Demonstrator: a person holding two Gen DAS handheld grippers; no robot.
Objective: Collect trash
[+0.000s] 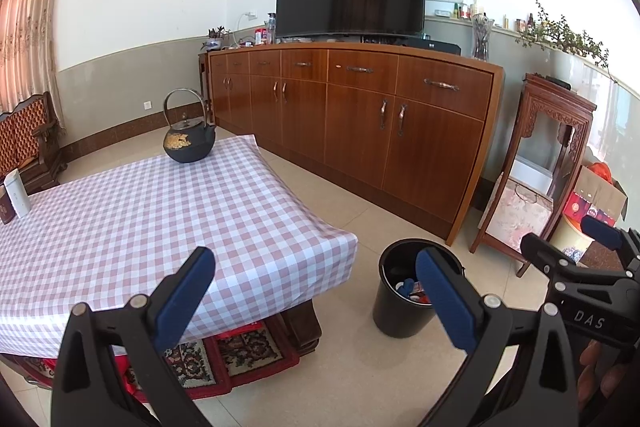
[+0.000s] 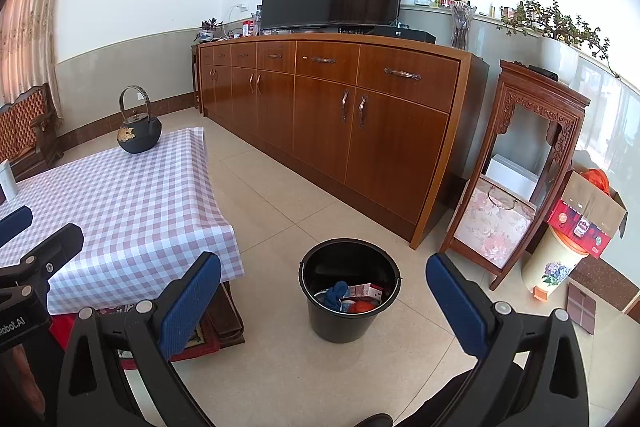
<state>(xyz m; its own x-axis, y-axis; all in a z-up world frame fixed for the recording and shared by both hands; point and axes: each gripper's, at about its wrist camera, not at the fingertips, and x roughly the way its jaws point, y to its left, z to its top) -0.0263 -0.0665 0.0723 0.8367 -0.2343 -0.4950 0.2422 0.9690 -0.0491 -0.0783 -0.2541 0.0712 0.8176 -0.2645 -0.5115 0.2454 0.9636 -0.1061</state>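
A black bucket [image 2: 348,311] stands on the tiled floor beside the low table; it holds trash: a blue crumpled item [image 2: 335,293], a red-and-white carton [image 2: 370,291] and something orange. In the left wrist view the bucket [image 1: 400,311] is partly hidden behind my right finger. My left gripper [image 1: 316,301] is open and empty, above the table's near corner. My right gripper [image 2: 324,301] is open and empty, held above and in front of the bucket. Each gripper shows at the edge of the other's view.
The low table with a checked cloth [image 1: 160,211] carries a black iron kettle [image 1: 188,143] and a white box [image 1: 17,193]. A long wooden sideboard [image 2: 340,119] with a TV lines the wall. A carved stand [image 2: 516,183], a cardboard box [image 2: 588,219] and a flowered bin [image 2: 552,267] are at right.
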